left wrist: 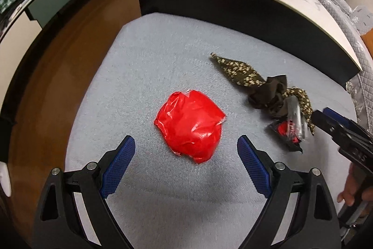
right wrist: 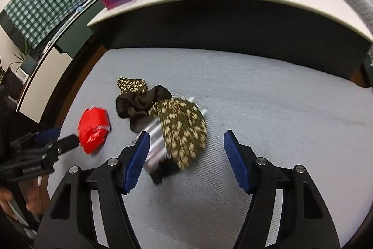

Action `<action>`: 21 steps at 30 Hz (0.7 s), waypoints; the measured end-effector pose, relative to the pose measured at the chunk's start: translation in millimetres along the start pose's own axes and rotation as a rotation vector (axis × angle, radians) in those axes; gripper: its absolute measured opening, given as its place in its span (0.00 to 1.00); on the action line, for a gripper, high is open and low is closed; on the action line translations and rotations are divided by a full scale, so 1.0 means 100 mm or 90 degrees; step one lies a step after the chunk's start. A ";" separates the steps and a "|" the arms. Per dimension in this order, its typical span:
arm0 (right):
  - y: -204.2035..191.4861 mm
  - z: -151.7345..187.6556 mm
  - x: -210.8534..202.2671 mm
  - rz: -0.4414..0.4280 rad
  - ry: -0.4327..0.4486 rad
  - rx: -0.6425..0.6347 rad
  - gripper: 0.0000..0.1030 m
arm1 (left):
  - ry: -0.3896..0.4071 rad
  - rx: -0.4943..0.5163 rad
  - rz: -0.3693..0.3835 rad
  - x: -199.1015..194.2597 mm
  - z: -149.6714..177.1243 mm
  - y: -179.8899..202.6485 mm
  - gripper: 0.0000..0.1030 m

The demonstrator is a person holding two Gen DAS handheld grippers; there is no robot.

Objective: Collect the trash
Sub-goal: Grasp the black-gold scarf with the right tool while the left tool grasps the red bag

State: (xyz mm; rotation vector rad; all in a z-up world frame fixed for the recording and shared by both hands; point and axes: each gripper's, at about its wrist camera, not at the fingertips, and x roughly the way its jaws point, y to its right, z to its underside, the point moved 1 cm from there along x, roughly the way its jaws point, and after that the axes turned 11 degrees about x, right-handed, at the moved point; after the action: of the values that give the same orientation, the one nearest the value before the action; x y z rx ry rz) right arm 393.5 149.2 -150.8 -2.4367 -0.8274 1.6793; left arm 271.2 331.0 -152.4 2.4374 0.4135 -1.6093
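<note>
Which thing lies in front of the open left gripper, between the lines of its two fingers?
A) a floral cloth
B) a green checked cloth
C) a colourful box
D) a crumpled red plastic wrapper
D: in the left wrist view the red plastic wrapper lies on the grey surface just ahead of the open left gripper; the floral cloth lies off to the right.

Crumpled shiny red plastic wrapper (left wrist: 190,125); olive floral-print fabric scrunchie with black satin middle (left wrist: 265,88); grey woven cushion (left wrist: 163,50); blue-padded jaws.
</note>
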 end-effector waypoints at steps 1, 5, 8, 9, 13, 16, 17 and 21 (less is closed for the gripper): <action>-0.01 -0.01 0.05 0.001 -0.004 -0.001 0.58 | -0.006 -0.006 0.004 0.03 0.00 -0.01 0.84; -0.06 0.01 0.09 0.020 -0.009 -0.031 0.10 | -0.028 -0.020 0.039 0.13 0.00 -0.03 0.82; -0.06 0.00 -0.10 0.013 0.032 -0.035 0.04 | -0.014 -0.016 0.049 0.10 0.00 0.00 0.44; -0.07 -0.01 -0.18 0.008 0.041 -0.031 0.04 | -0.009 -0.014 0.056 0.08 -0.01 0.00 0.18; -0.11 -0.07 -0.47 -0.020 0.067 -0.027 0.04 | 0.026 -0.033 0.079 -0.09 -0.01 -0.05 0.00; -0.15 -0.11 -0.75 -0.033 0.100 -0.033 0.04 | 0.046 -0.037 0.083 -0.21 0.01 -0.08 0.00; -0.15 -0.12 -0.82 -0.033 0.108 -0.035 0.04 | 0.050 -0.041 0.084 -0.23 0.02 -0.10 0.00; -0.11 -0.10 -1.24 -0.026 0.153 -0.039 0.04 | 0.048 -0.052 0.105 -0.22 0.07 -0.11 0.02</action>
State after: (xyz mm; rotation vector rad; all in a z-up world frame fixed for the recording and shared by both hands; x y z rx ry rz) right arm 365.8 103.0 -38.3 -2.5747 -0.8995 1.3309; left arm 253.5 336.5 -134.4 2.4079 0.2749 -1.4096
